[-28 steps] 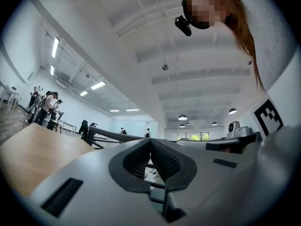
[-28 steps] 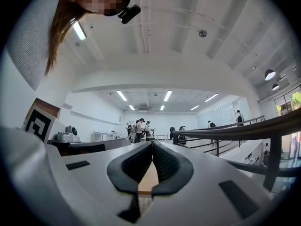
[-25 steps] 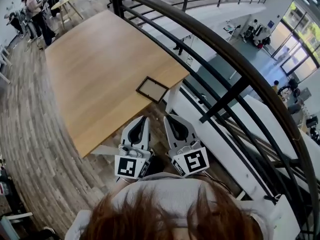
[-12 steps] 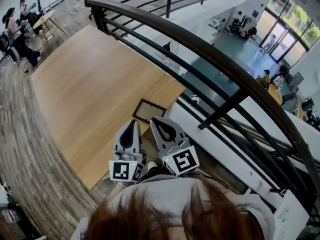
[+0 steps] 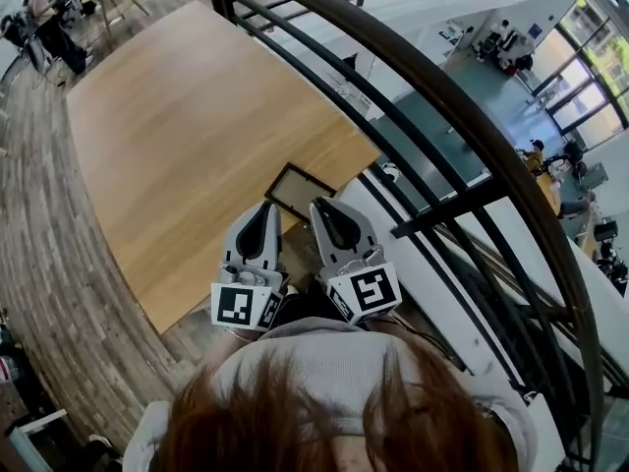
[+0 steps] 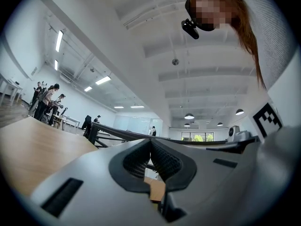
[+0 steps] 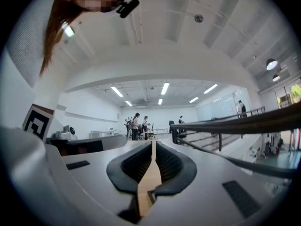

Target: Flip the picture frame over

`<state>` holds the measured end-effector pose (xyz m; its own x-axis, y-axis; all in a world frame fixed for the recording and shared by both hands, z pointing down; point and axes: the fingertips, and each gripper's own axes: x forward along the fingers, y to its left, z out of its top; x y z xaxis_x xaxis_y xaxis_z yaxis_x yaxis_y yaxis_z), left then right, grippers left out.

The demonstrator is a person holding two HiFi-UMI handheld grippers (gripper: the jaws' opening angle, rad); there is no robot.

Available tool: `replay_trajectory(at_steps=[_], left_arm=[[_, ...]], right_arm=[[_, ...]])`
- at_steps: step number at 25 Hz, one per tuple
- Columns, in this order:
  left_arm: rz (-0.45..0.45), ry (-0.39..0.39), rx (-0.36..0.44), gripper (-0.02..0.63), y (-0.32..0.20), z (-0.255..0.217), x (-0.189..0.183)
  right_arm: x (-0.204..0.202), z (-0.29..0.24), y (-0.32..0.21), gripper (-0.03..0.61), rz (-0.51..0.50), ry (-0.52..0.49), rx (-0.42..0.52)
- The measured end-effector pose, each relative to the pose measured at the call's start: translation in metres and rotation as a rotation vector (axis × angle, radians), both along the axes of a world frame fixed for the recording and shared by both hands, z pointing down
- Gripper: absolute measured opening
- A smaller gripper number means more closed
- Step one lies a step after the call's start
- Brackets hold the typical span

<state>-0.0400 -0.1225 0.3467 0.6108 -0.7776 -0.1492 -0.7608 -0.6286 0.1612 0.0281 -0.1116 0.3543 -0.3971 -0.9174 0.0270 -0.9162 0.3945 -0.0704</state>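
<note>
Plank flooring [image 5: 59, 264] of dark wood is seen round a large rectangular tabletop [image 5: 197, 126] of pale wood, which fills the head view's middle. A black curved metal railing [image 5: 462, 106] is run along the table's right side. Two grey-white grippers are held side by side over the near table edge, pointed fwd. On the left gripper [image 5: 267, 206] the jaws are pressed together w/ nothing betw. them; the right gripper [image 5: 316, 203] is likewise closed & empty. A thin black rectangular picture frame [image 5: 300, 187] is laid flat at the table's near right corner, just ahead of the tips. Its near edge is overlapped by the right tip; contact can't be told.
</note>
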Motion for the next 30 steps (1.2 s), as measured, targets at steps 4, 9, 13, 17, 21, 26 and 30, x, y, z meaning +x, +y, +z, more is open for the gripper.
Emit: replay_trajectory(at_steps=[4,9,13,17,21,26,30], left_arm=[[-0.001,-0.007,-0.023,0.006,-0.006,0.013,-0.001],[-0.013,-0.035,-0.077,0.006,-0.006,0.032,-0.008],[-0.003,-0.060,-0.121,0.006,-0.004,0.050,-0.007],[0.013,-0.088,-0.150,0.006,0.005,0.059,-0.005],[0.005,-0.099,-0.162,0.006,0.006,0.064,-0.007],[-0.024,-0.114,-0.154,0.006,0.004,0.062,-0.013],[-0.045,-0.118,-0.155,0.006,0.004,0.060,-0.020]], right_arm=[[0.017,0.077,-0.007,0.015,-0.016,-0.290,-0.326],[0.033,0.181,0.005,0.072,0.003,-0.617,-0.640],[0.036,0.226,0.005,0.169,-0.001,-0.795,-0.714],[0.041,0.250,-0.007,0.184,0.052,-1.003,-0.728],[0.040,0.263,-0.024,0.217,0.069,-1.023,-0.737],[0.032,0.270,-0.039,0.216,0.036,-1.087,-0.782],[0.025,0.271,-0.042,0.216,0.016,-1.075,-0.796]])
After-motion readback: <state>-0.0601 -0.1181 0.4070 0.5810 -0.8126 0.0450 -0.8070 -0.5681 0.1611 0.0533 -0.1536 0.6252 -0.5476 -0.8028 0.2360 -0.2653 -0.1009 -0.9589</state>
